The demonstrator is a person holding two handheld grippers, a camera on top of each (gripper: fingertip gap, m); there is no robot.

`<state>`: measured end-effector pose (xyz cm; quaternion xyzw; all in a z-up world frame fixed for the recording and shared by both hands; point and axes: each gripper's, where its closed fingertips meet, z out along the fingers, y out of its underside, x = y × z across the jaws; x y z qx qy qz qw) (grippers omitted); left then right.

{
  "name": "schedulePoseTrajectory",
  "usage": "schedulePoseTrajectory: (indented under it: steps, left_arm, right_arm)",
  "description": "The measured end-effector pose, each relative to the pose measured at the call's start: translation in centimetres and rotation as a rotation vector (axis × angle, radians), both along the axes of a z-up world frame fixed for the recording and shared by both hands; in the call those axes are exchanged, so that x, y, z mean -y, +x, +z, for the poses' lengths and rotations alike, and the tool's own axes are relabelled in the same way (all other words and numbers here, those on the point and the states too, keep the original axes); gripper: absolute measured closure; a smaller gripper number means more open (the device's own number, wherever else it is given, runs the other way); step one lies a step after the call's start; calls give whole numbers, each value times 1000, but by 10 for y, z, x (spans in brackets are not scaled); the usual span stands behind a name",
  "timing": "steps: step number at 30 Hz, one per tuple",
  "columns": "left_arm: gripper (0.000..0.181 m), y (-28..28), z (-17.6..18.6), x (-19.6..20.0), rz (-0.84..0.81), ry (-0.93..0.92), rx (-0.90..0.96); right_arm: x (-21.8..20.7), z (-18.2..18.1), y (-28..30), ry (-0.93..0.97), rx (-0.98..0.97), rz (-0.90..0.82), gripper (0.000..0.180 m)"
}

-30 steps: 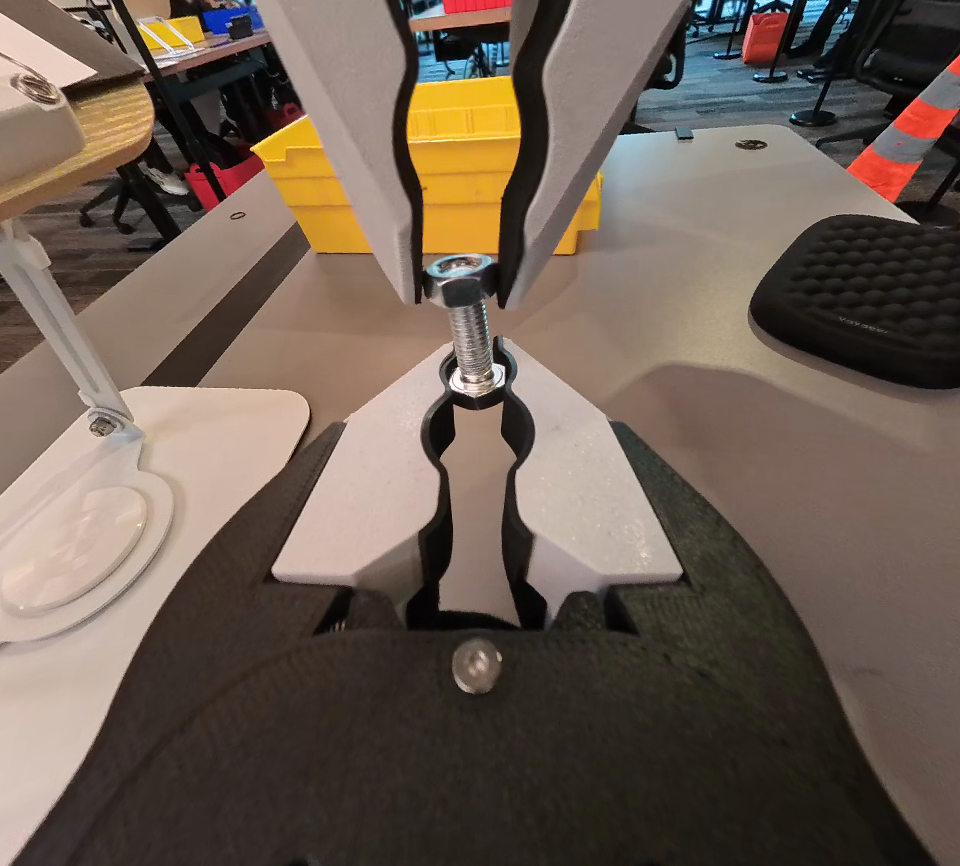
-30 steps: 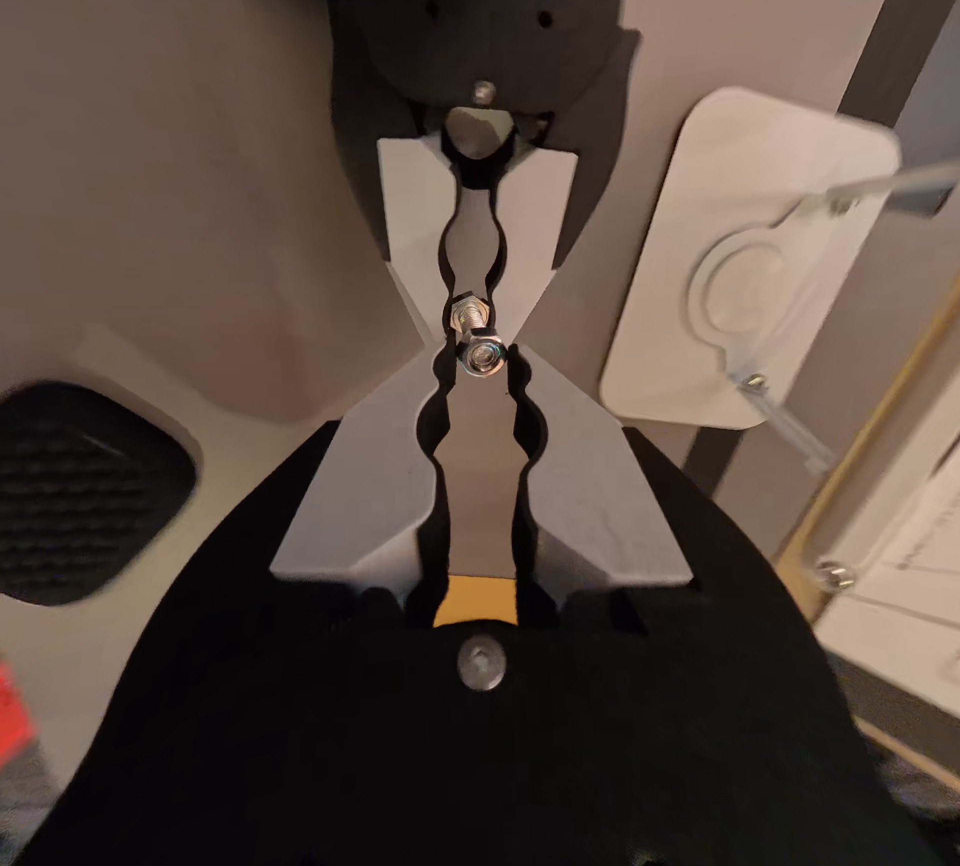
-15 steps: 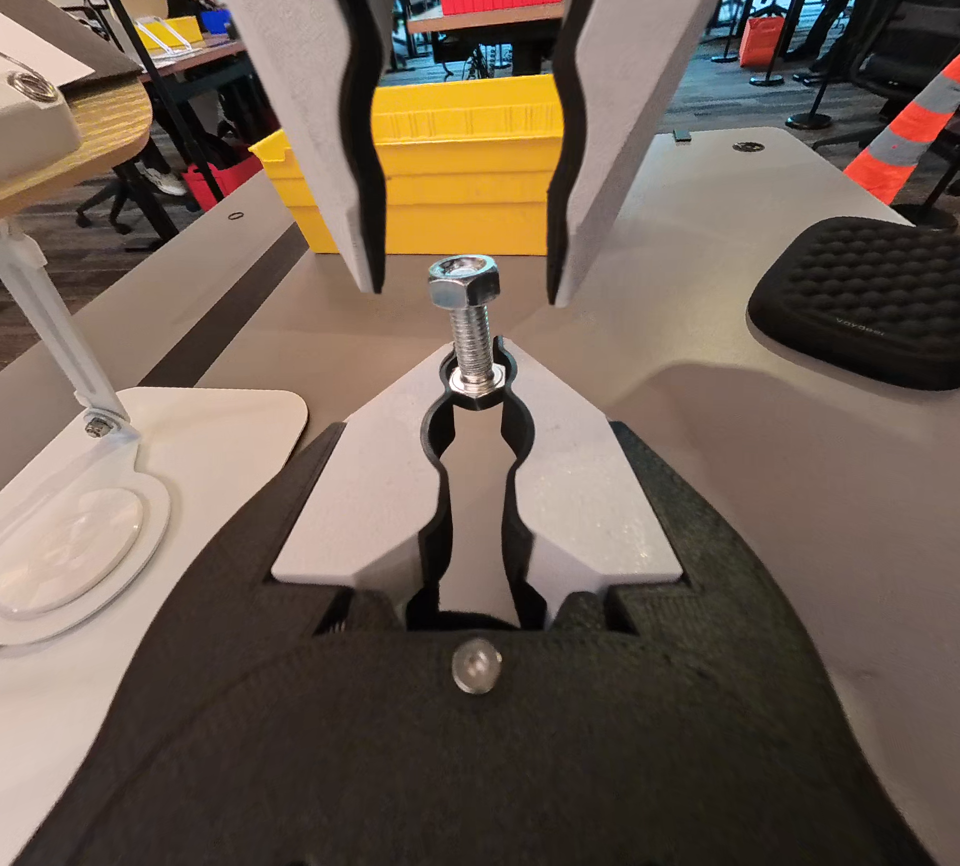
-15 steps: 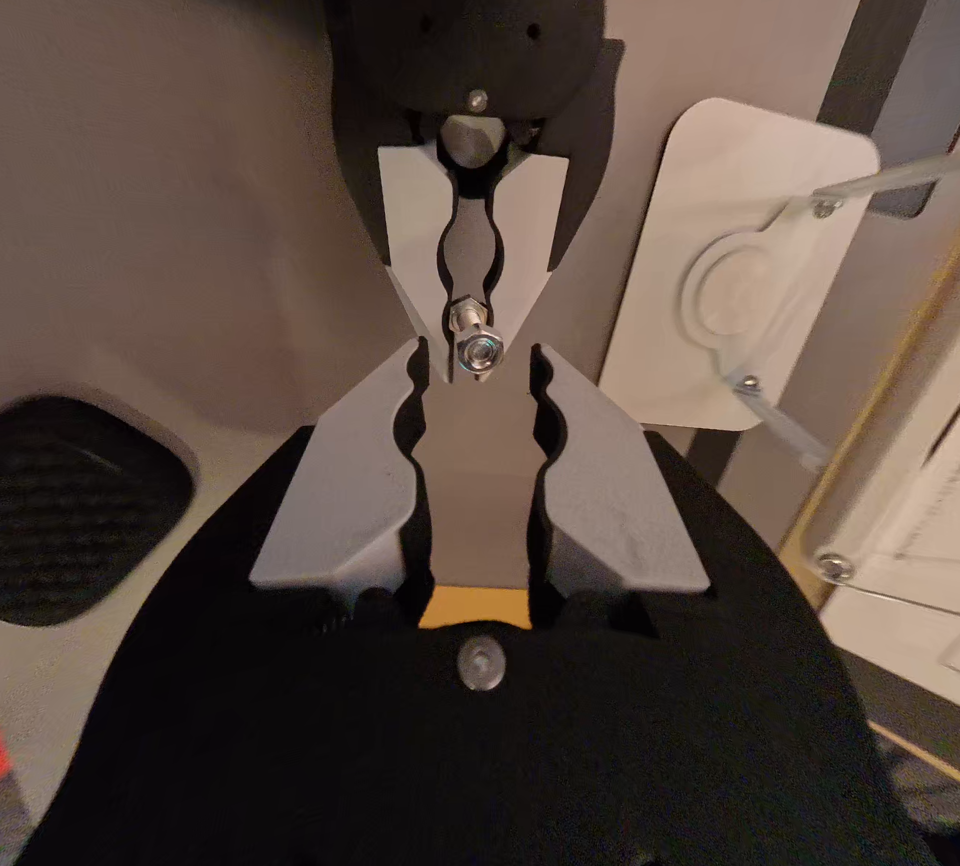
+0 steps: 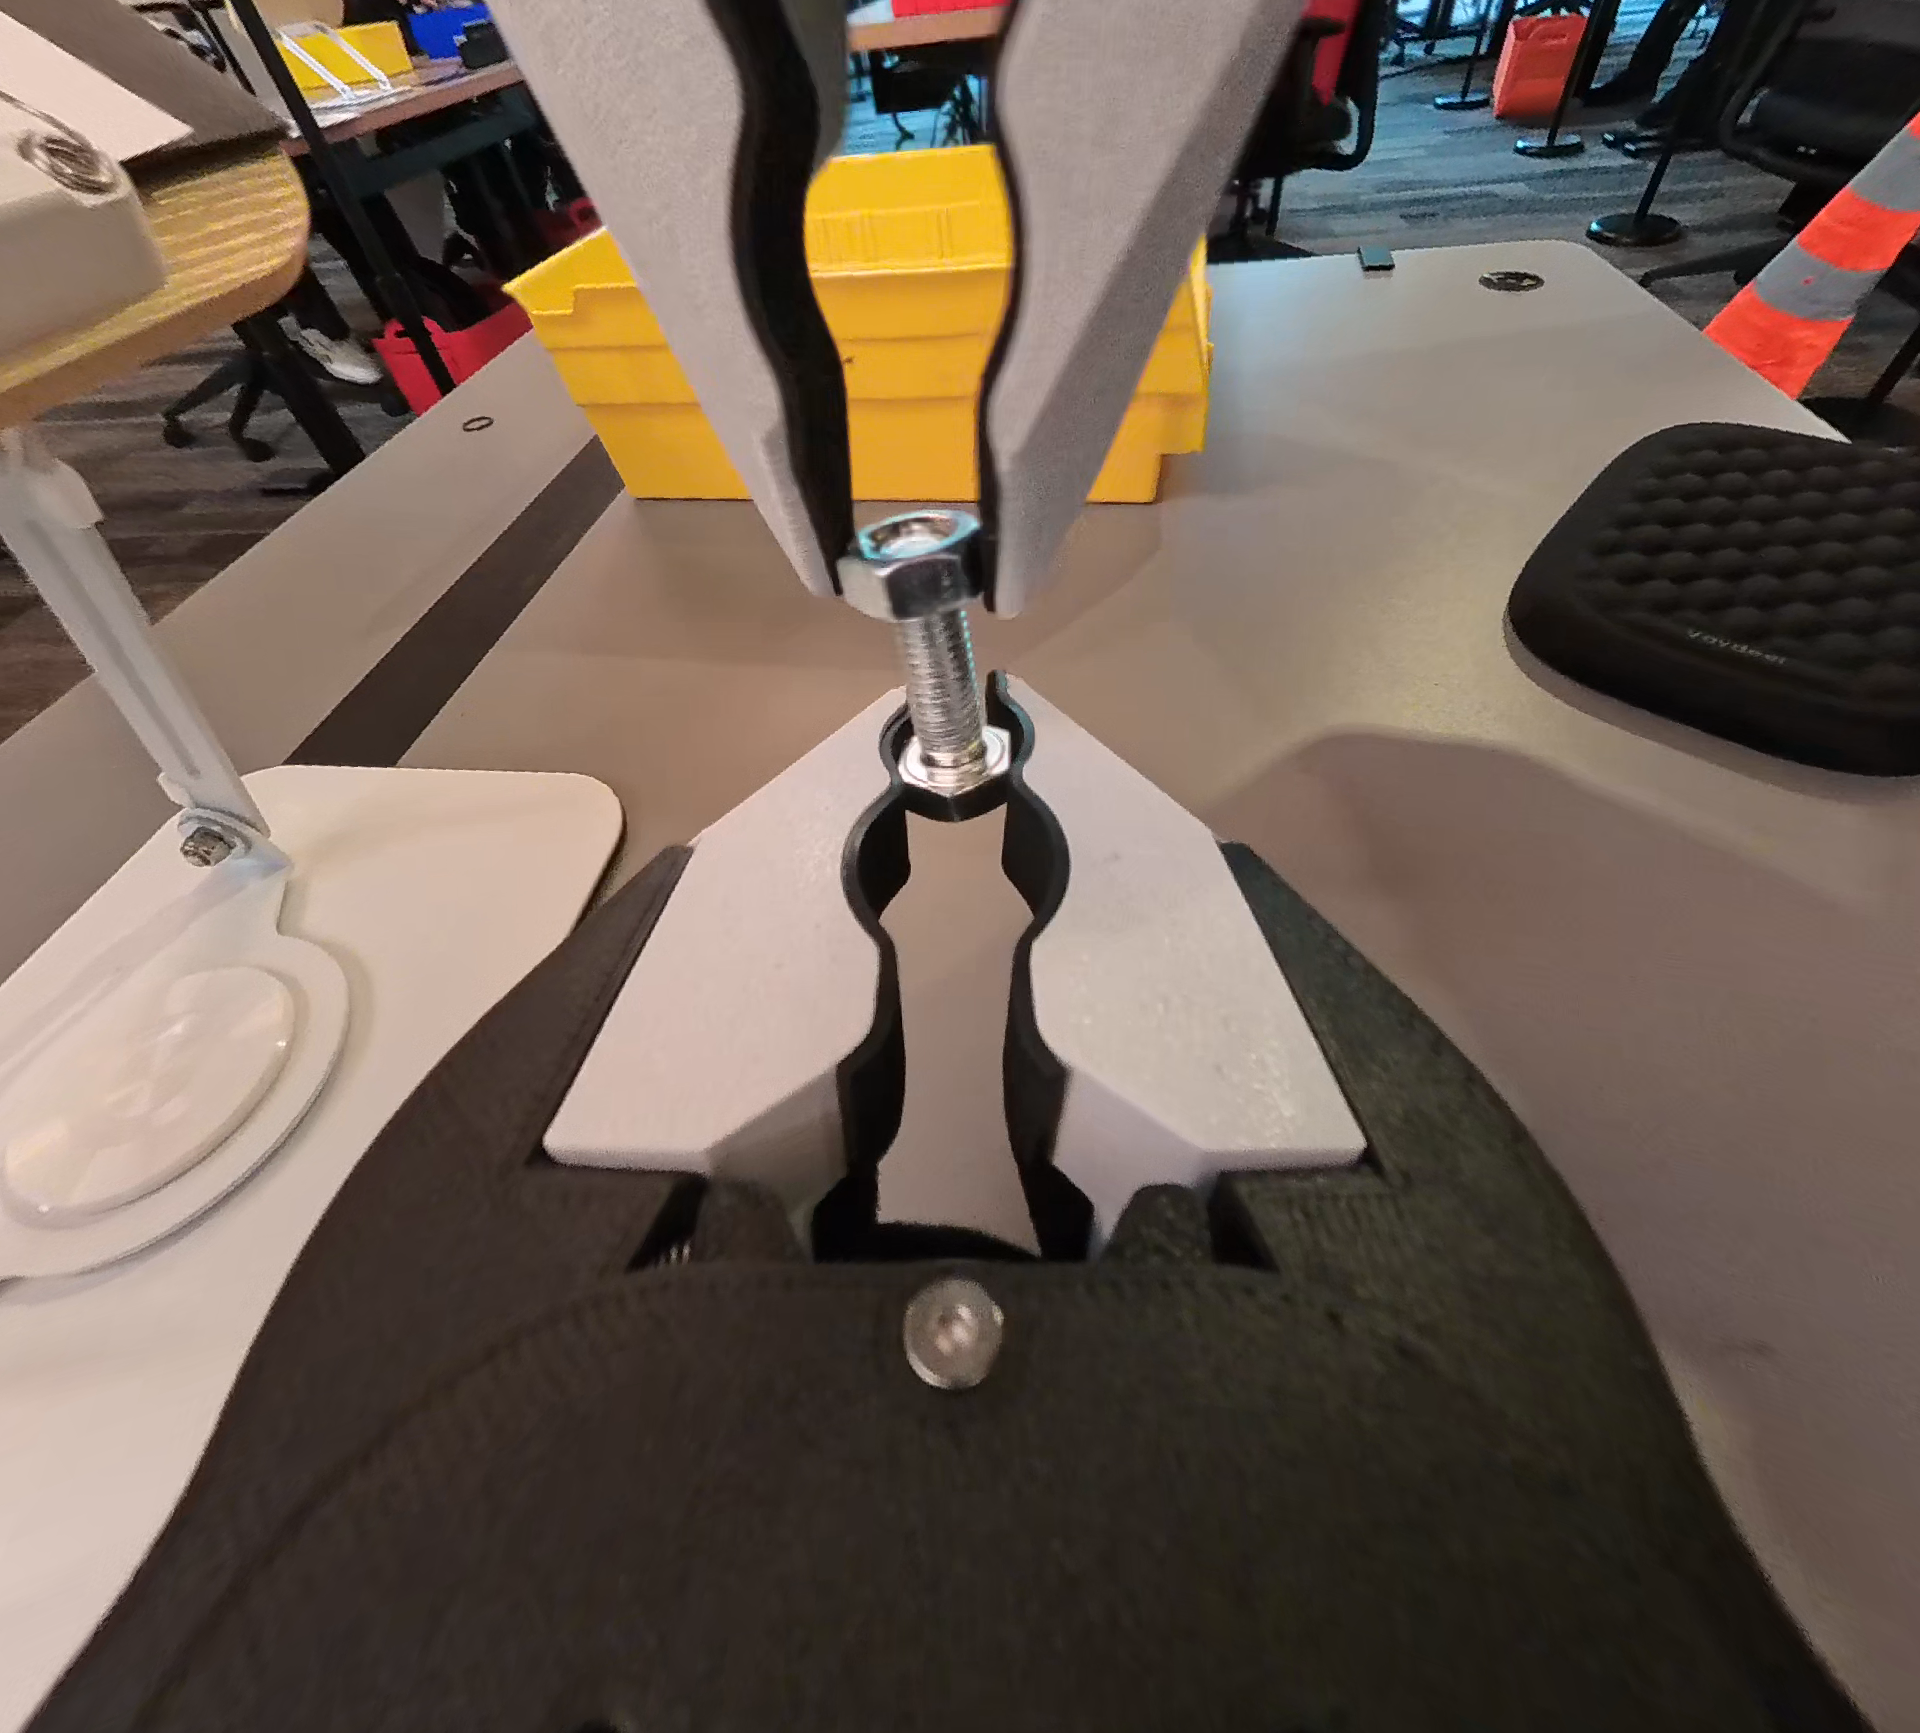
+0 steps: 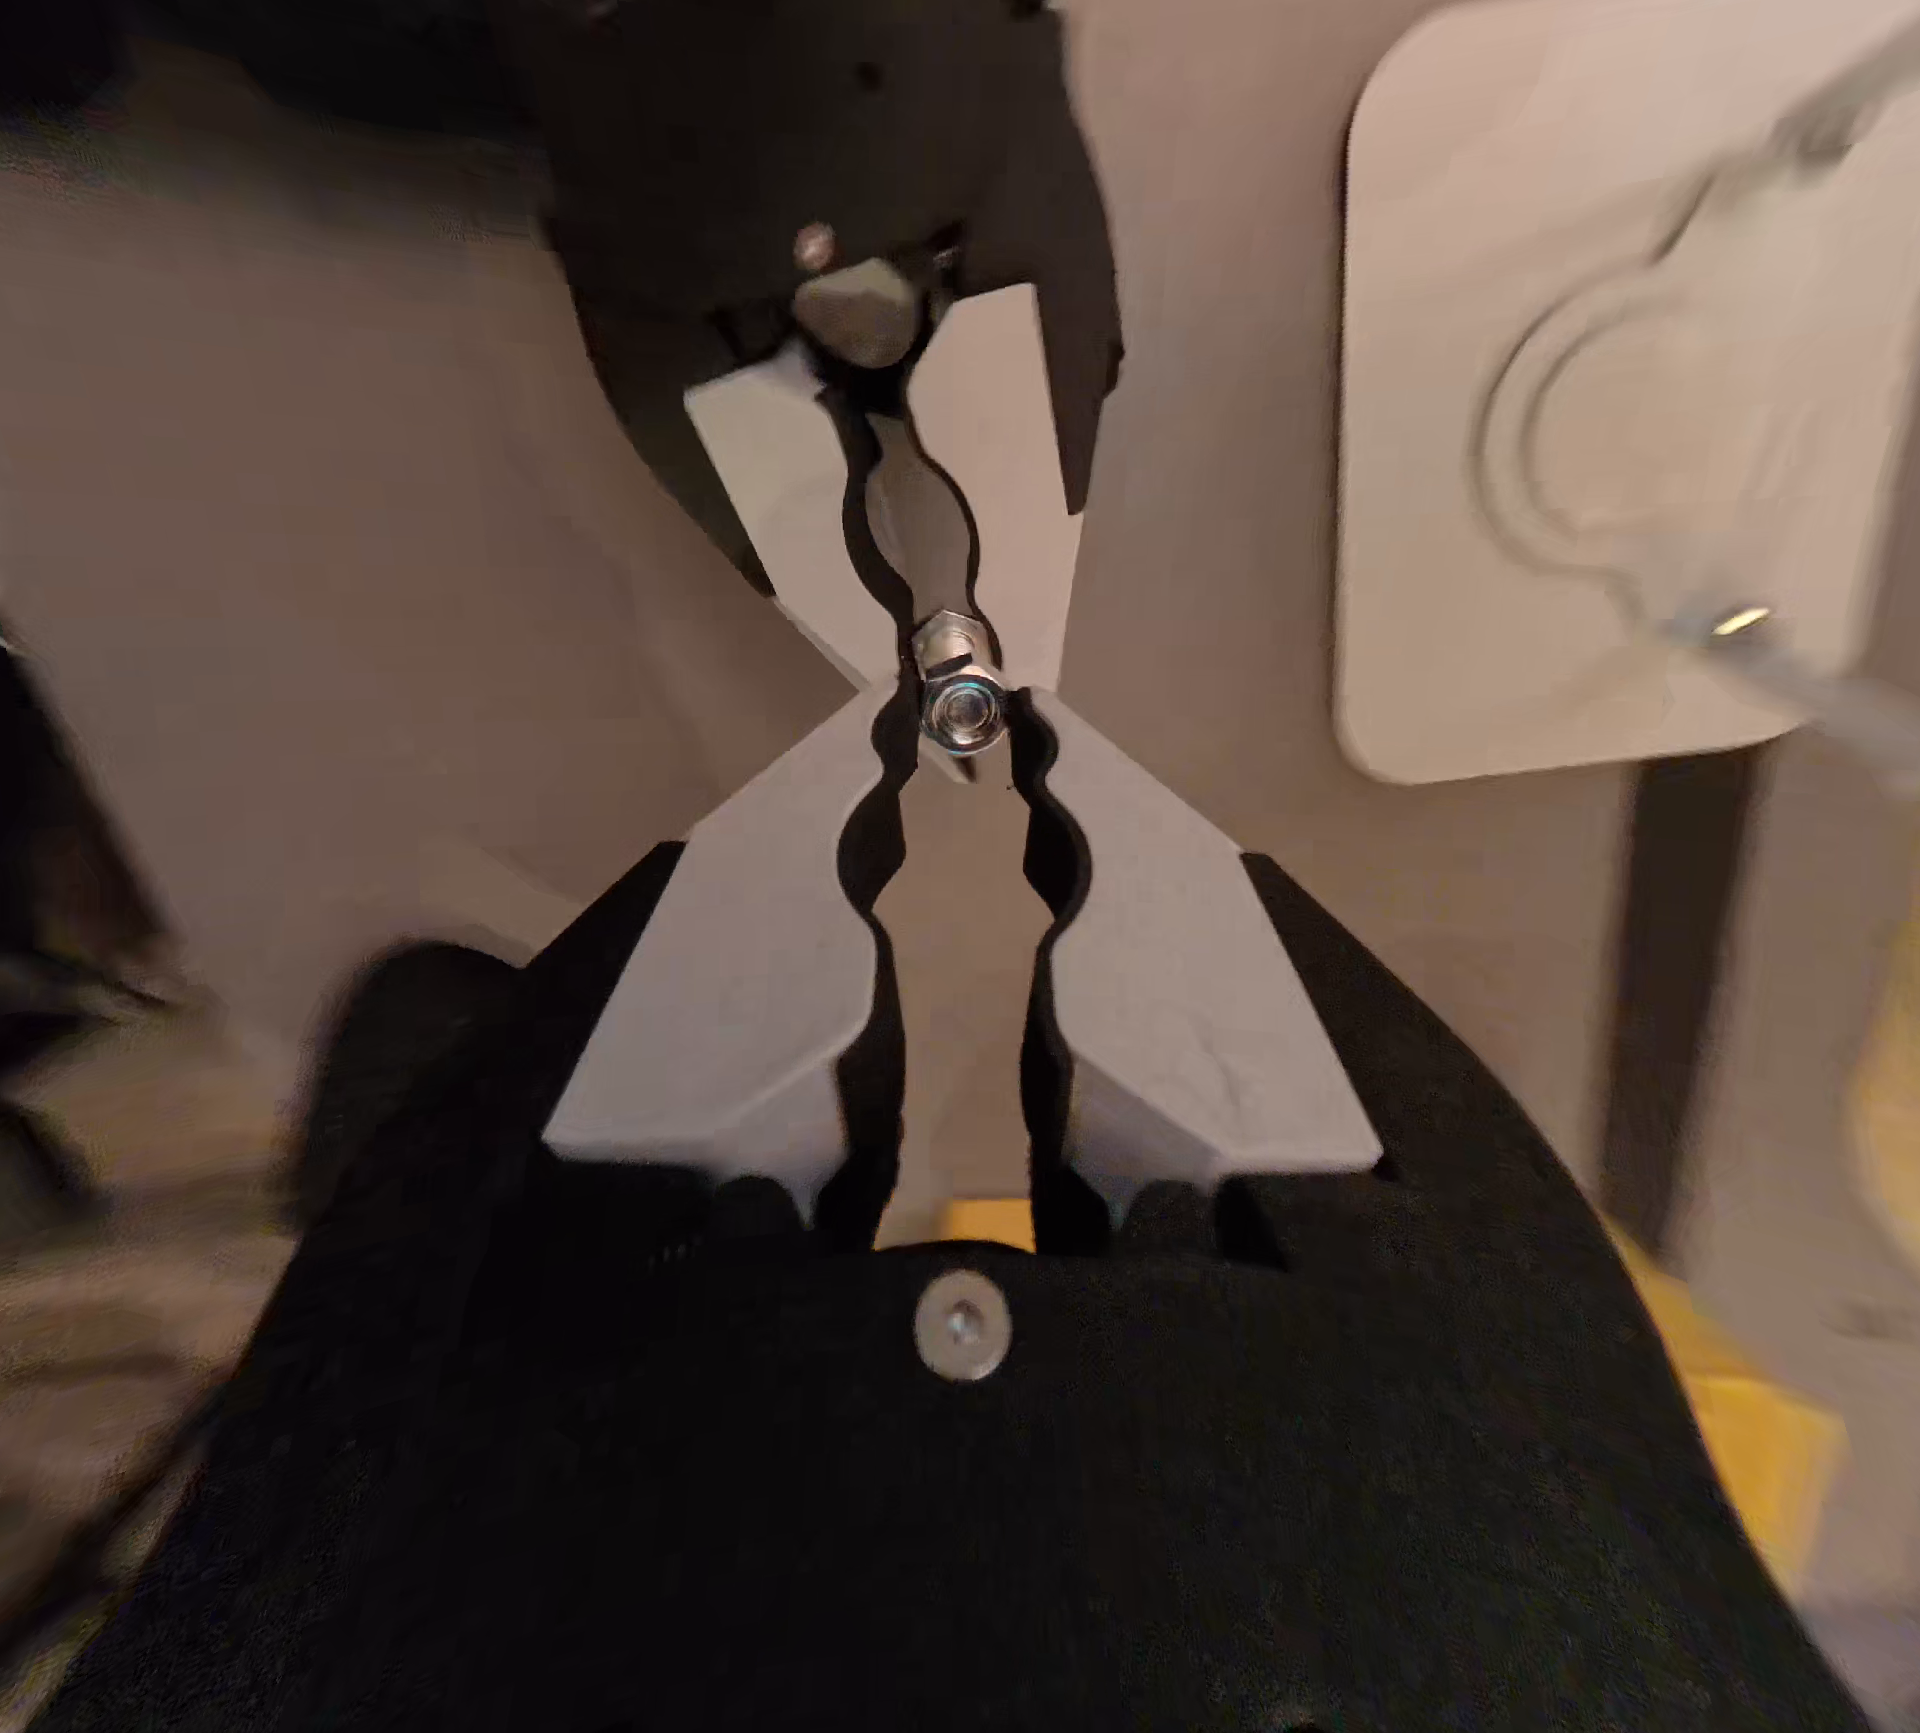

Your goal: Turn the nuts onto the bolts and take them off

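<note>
Left gripper [image 5: 951, 748] is clamping the bolt [image 5: 938, 686] by its hex head, shank standing upright above the grey table [image 5: 1403, 665]. Right gripper [image 5: 912, 577] is reaching down from above, fingers pinching the nut [image 5: 914, 569] at the shank's top end. Yellow bin [image 5: 904, 353] is sitting behind.

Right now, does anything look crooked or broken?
Nothing broken. The bolt stands a little tilted, its head held in the left tongs, while the right tongs pinch the nut at its top.
</note>
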<state>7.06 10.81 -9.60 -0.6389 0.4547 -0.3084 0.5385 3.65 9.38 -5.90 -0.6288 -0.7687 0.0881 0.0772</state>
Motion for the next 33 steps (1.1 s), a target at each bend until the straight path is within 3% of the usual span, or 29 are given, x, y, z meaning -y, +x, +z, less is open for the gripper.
schedulePoseTrajectory:
  steps: [2,4,6,9,12,16,22,26,31,33]
  left_arm:
    - [171,-1,-2,0,-1,1,-7]
    - [170,1,-5,0,-1,-2,-24]
    - [170,2,-4,0,-4,-3,-12]
    - [170,0,1,0,-2,-2,6]
    - [170,-1,0,-1,0,-5,6]
    - [171,0,0,0,-2,0,2]
    - [171,0,0,1,-2,2,-1]
    - [171,0,0,0,-1,3,1]
    - [170,-1,-3,0,2,1,-13]
    - [171,0,-3,0,1,0,-10]
  right_arm:
    - [3,-1,-2,-171,-19,-194,164]
    - [4,-4,0,-265,-23,-267,164]
    - [5,-6,3,-268,-18,-242,137]
    - [7,4,0,-155,-65,-84,137]
    - [-4,9,0,99,-42,148,144]
    - [7,8,-3,209,-46,421,152]
    - [-3,0,3,316,18,539,164]
    - [-3,0,3,235,11,412,164]
    - [3,-2,3,-118,-1,-130,164]
    - [4,-4,6,-185,1,-203,151]
